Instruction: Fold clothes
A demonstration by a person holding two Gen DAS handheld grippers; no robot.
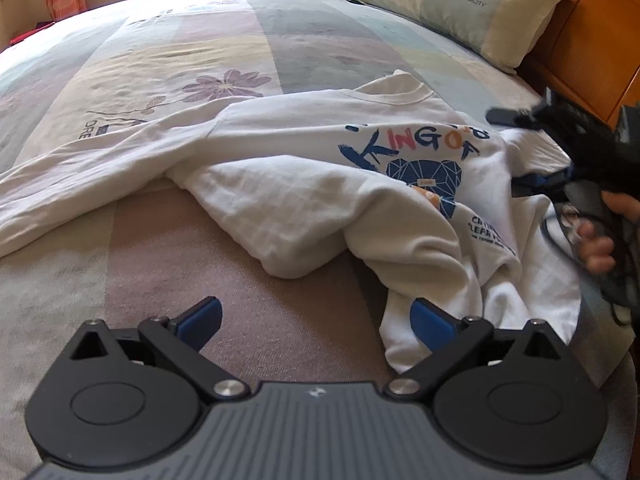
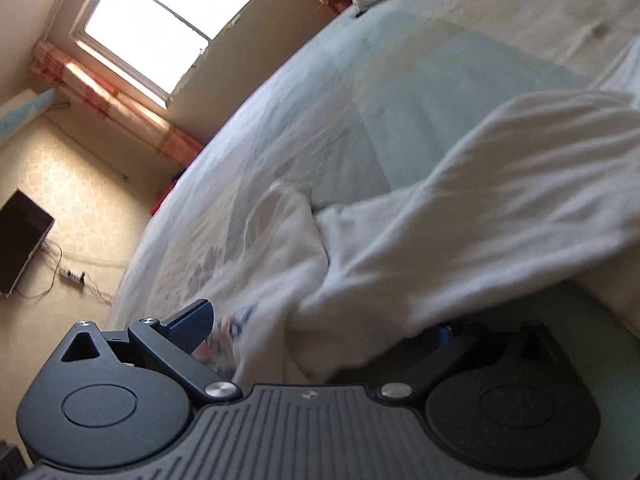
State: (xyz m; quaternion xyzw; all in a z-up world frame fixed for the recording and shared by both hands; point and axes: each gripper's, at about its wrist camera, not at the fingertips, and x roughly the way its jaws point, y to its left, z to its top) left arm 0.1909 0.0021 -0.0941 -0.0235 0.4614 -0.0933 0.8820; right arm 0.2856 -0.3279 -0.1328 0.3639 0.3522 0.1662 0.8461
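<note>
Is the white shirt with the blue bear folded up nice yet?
Not yet. The white shirt lies crumpled on the bed, one sleeve stretched out and its bottom part bunched over the bear print.

Right gripper [image 2: 320, 326] jaws spread wide, blurred white shirt [image 2: 460, 216] bunched between them on bed [image 2: 400, 80], window [image 2: 168, 20] behind

The shirt [image 1: 320, 168] lies on the bed [image 1: 160, 60], sleeve toward 9 o'clock; pillow [image 1: 464, 4] behind at 1 o'clock.
</note>
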